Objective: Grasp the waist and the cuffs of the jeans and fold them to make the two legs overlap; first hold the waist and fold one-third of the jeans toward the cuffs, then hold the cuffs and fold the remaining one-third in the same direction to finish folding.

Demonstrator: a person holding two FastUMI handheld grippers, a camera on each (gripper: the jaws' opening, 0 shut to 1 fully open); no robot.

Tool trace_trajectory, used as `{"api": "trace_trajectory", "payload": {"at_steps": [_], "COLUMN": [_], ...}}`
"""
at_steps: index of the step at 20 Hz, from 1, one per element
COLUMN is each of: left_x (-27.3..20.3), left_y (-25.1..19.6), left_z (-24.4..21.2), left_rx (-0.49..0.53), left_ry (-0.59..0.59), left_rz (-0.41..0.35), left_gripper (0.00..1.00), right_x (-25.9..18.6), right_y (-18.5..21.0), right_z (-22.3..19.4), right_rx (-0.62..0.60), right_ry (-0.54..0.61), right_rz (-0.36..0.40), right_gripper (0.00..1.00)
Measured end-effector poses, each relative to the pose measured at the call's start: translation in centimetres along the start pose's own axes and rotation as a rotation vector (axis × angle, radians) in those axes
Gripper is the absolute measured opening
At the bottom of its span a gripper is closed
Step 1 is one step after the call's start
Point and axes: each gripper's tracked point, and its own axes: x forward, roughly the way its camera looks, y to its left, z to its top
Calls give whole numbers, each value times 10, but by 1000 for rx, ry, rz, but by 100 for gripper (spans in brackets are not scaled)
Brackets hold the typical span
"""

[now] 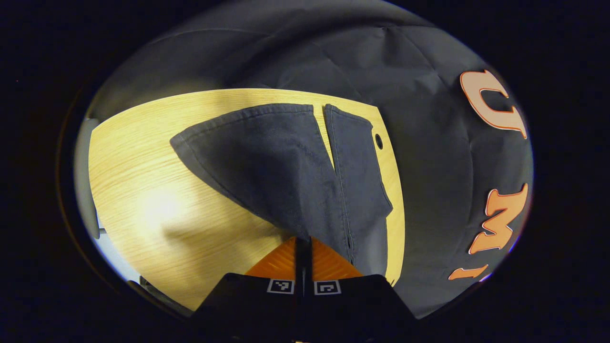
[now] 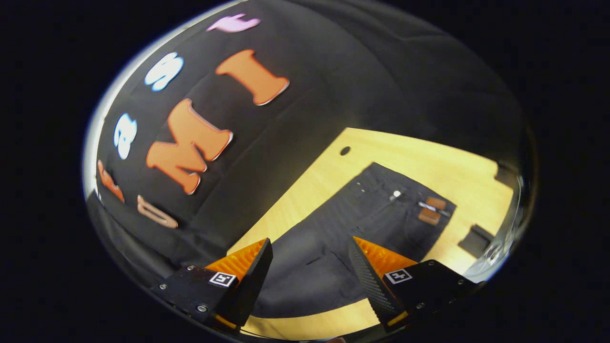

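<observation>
While the dark jeans (image 1: 286,166) are spread on the wooden table (image 1: 143,190), their fabric is pinched by the clenched left gripper (image 1: 303,245); the right gripper (image 2: 310,259) is held released above them

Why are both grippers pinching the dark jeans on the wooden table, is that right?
Not quite. In the left gripper view, the left gripper has its fingers closed together on the dark jeans. In the right gripper view, the right gripper is wide open above the jeans, pinching nothing. The jeans do lie on the wooden table.
</observation>
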Motion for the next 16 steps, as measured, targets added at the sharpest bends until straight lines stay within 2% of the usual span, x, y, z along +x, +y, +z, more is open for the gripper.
{"api": "trace_trajectory", "payload": {"at_steps": [2,4,7,9,14,16], "left_x": [-1,-2,-6,-12,-24,-24], "left_y": [1,2,-1,-3,-1,-1], "left_z": [-3,-2,-3,-4,-10,-10], "left_rx": [-4,-11,1,-15,-35,-33], "left_ry": [16,12,-5,-18,-42,-46], "left_rz": [-18,-16,-5,5,36,54], "left_gripper": [1,1,1,1,1,1], "right_x": [-9,-11,0,21,67,78], "right_y": [-32,-71,-122,-142,-182,-179], "right_z": [-13,-24,-40,-49,-47,-45], "right_rx": [56,75,170,238,311,320], "right_ry": [13,49,124,167,188,198], "right_rz": [-46,-126,-211,-239,-298,-275], "right_gripper": [98,98,98,98,98,98]}}
